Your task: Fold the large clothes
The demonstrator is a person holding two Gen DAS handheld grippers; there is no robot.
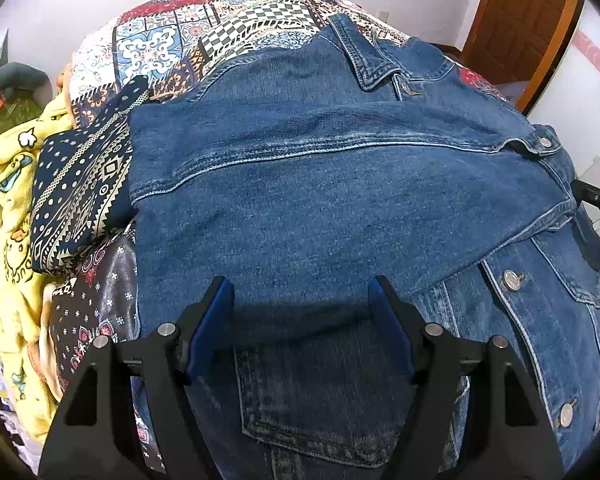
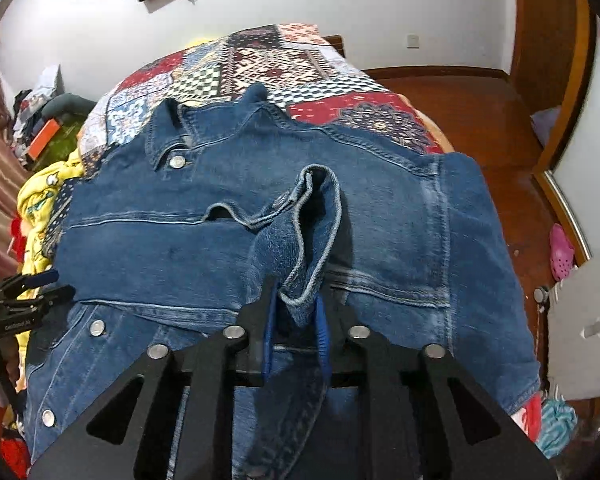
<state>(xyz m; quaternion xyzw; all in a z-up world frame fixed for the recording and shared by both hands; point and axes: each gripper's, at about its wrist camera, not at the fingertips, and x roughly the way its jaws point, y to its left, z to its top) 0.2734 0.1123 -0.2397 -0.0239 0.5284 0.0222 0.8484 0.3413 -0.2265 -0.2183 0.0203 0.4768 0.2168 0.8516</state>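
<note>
While the denim jacket [image 2: 228, 240] is lying spread over the patchwork bedspread [image 2: 276, 60], the right gripper [image 2: 296, 312] is pinching the jacket's sleeve cuff [image 2: 316, 216] between nearly closed jaws. Near the jacket's hem, the left gripper [image 1: 302, 300] is hovering with jaws apart, holding nothing.

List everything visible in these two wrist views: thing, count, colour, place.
denim jacket: one, blue, spread on the bed, a sleeve folded across it
patchwork bedspread: one, multicoloured, under the jacket
patterned cloth: one, navy and cream, left of the jacket
cartoon blanket: one, yellow, bed's left edge
door: one, brown, right wall
clog: one, pink, on the floor
left gripper: open above the jacket
right gripper: pinching the sleeve cuff
</note>
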